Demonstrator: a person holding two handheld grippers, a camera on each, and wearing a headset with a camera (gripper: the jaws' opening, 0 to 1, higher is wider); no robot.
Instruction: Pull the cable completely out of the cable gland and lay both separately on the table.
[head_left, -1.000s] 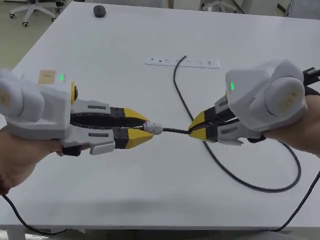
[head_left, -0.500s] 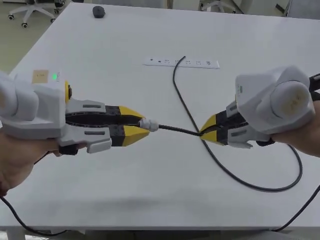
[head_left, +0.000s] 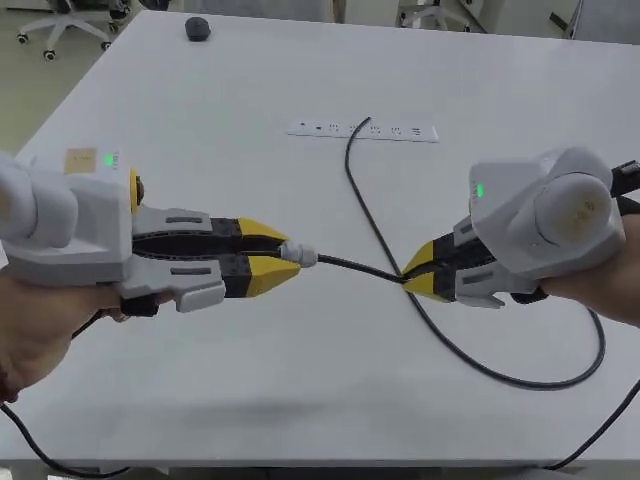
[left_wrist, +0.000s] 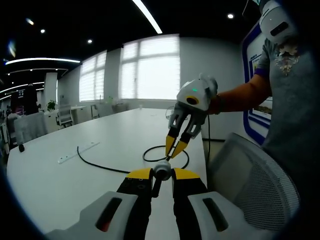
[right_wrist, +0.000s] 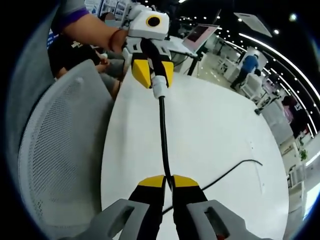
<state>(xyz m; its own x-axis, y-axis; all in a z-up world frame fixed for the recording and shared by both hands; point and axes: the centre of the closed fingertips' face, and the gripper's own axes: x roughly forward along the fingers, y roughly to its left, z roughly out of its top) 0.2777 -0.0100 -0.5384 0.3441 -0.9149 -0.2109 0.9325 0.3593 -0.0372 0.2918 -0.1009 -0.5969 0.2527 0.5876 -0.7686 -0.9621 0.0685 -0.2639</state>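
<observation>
Small white plastic cable gland (head_left: 302, 256) aloft over white table (head_left: 250, 180), lying level, threaded on thin black cable (head_left: 355, 266). Short stretch beyond gland pulled straight; remainder looping slack on tabletop, free end farther back.

A big white table (head_left: 300, 70) stretches away, with a long white plug strip (head_left: 363, 129) and a small dark round thing (head_left: 197, 27) lying on it. Rolling chairs (head_left: 60, 25) stand on the pale floor (head_left: 30, 95) at the far end, and a grey net-backed chair (left_wrist: 252, 185) sits close to the table's edge. Big bright windows (left_wrist: 150, 70) line the far wall, and long lights (left_wrist: 146, 16) glow on the dark ceiling.
</observation>
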